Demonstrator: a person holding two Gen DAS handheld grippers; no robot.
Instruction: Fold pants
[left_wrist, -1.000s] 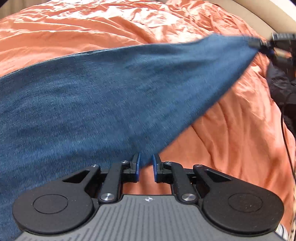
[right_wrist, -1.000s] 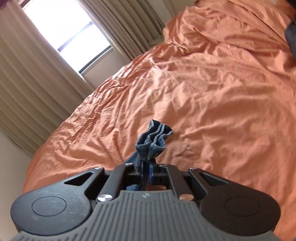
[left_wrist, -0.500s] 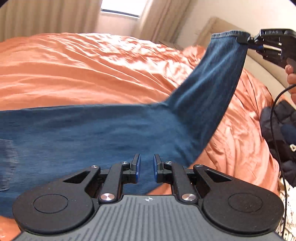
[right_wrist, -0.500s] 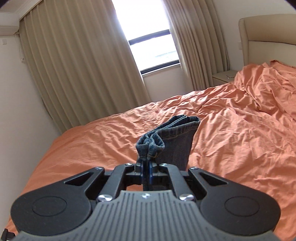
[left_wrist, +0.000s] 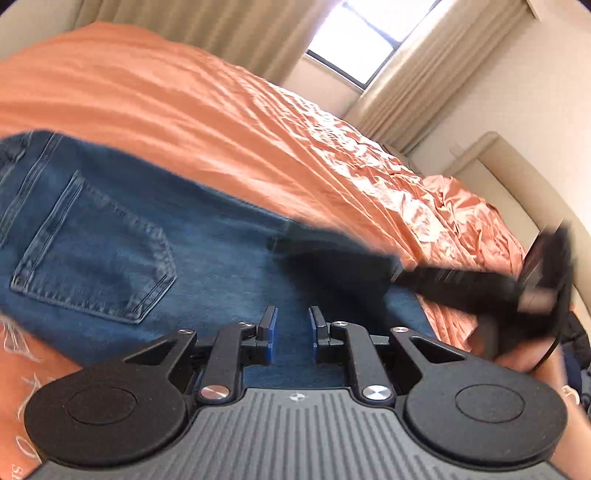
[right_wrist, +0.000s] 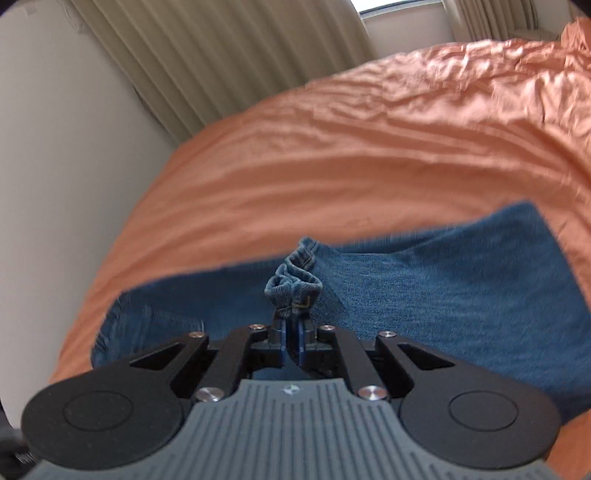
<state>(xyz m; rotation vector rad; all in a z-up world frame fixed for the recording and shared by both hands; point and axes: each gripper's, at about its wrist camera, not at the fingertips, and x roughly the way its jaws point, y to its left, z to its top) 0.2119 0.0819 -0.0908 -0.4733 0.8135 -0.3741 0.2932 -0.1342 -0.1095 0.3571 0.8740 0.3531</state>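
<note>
Blue denim pants (left_wrist: 122, 236) lie on the orange bed, back pocket (left_wrist: 96, 258) facing up at the left. My left gripper (left_wrist: 291, 315) hovers just above the denim, jaws a little apart and empty. My right gripper (right_wrist: 292, 325) is shut on the bunched leg hem (right_wrist: 293, 286) and holds it low over the rest of the pants (right_wrist: 443, 280). In the left wrist view the right gripper (left_wrist: 465, 284) shows as a blurred black shape at the right, over the folded leg.
The orange bedspread (left_wrist: 229, 122) covers the bed all around the pants. Curtains (right_wrist: 229, 55) and a window stand behind, a wall (right_wrist: 55, 166) to the left. A beige headboard (left_wrist: 517, 177) is at the far right, with dark clothes (left_wrist: 580, 343) beside it.
My right gripper has swung the leg hem from high in the air down over the pants. The left gripper's view has turned toward the waist and back pocket.
</note>
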